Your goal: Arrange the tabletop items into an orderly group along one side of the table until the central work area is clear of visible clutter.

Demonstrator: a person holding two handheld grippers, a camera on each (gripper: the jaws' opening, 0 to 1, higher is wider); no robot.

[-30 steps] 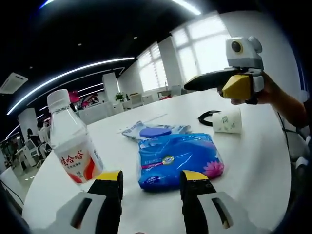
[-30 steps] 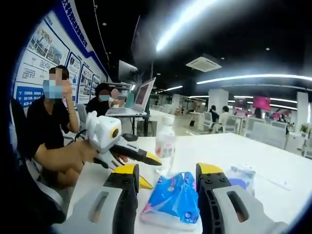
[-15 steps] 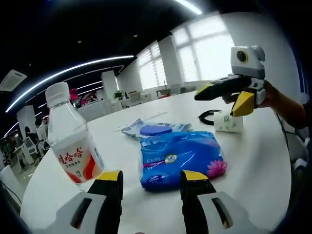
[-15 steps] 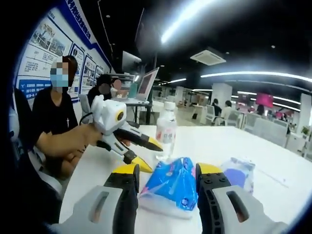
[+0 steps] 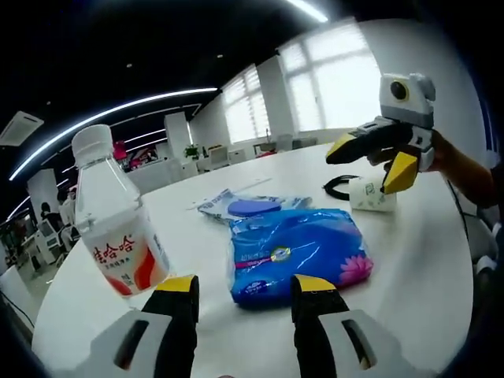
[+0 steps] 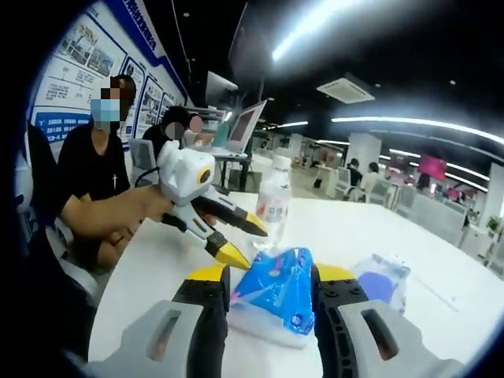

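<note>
Step in hand: right tongs (image 6: 266,277) closing in on blue pack (image 5: 298,252) at mid-worktop (image 5: 425,268), jaws spread, flanking it, not yet clamping; left tongs (image 5: 242,287) released, facing pack beside bottle (image 5: 114,228). Next: clench, carry pack to edge

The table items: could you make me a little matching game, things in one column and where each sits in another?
Things:
1. bottle
2. blue tissue pack
3. paper cup
4. blue-lidded wipes pack

Places, in the left gripper view:
A. lying on its side beside a black cable
B. just ahead of the yellow-tipped jaws
C. flat behind the tissue pack
D. standing upright at the left

Pairs: 1-D, 2-B, 3-A, 4-C
</note>
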